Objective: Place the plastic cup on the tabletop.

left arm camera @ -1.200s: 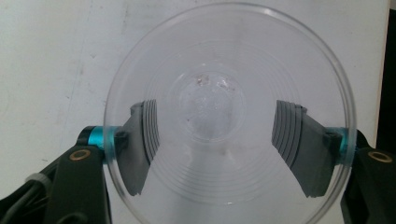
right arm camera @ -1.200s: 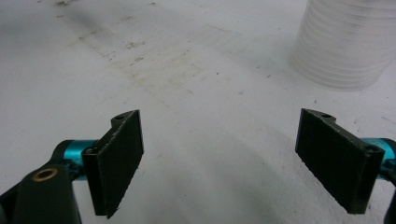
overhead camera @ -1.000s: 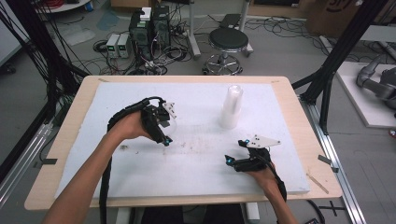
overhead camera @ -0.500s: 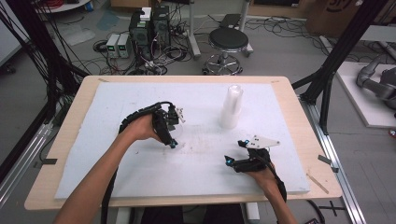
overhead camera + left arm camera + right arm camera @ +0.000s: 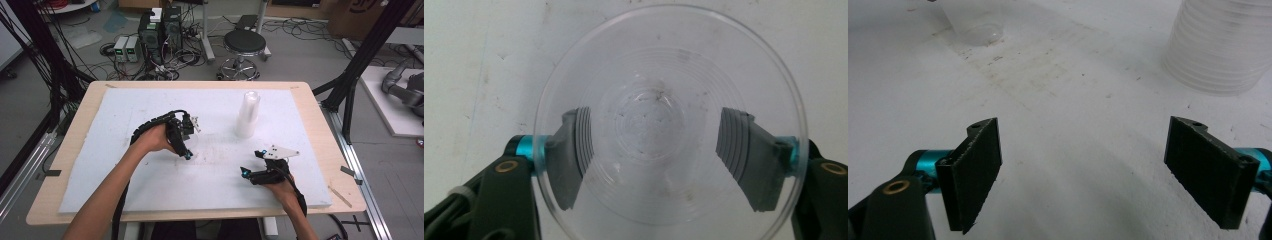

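Setting a single clear cup [image 5: 671, 120] down left of centre on the white table [image 5: 150, 200], my left claw [image 5: 186, 145] has just been opening, its pads now slack either side of the cup. Best to lift straight off so it stays upright. My right claw [image 5: 1098, 170] rests wide open, near right; the cup stack [image 5: 248, 114] stands far right.

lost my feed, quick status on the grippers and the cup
Left gripper jaws just opened, loose around the clear cup standing on the white board. Right gripper open, resting. Cup stack stands apart.
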The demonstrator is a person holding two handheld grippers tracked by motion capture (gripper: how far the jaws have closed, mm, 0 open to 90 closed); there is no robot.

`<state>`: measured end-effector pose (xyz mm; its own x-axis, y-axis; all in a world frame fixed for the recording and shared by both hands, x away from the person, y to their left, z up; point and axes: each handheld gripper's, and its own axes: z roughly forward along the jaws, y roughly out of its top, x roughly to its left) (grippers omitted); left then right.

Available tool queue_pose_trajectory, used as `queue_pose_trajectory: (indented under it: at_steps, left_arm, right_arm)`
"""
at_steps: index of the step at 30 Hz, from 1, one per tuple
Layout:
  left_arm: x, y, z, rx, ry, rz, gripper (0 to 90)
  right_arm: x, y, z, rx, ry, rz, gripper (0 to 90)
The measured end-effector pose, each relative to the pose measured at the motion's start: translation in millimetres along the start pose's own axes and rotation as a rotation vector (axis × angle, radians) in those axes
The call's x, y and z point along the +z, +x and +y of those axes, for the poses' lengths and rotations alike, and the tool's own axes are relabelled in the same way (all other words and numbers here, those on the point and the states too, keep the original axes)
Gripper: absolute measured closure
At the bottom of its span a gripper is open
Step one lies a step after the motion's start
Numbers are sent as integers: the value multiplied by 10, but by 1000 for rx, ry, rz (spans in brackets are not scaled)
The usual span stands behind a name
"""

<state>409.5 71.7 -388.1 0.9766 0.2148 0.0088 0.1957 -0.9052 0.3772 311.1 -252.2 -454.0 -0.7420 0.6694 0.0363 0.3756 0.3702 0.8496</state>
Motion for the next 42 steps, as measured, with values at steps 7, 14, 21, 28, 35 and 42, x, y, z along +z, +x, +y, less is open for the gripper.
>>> queue_pose_trajectory:
  at_steps: [7,14,21,28,35,42]
  left_arm:
    - [34,10,-41,0,-29,13,99]
    - [6,-3,-87,-11,-53,14,99]
    - [-184,-63,-393,-52,-160,18,99]
    - [-387,-298,-987,-159,-358,67,101]
    - [-386,-653,-1630,-317,-572,203,101]
    - [-239,-935,-1968,-391,-688,322,101]
  right_arm:
    - [2,-1,1,3,2,4,150]
    - [2,-2,0,3,2,4,149]
    - [2,0,-3,-2,-1,2,149]
    - [-18,0,-11,6,-19,-4,149]
    - [-23,9,-14,4,-29,-31,149]
    - [-36,11,-21,10,-41,-36,149]
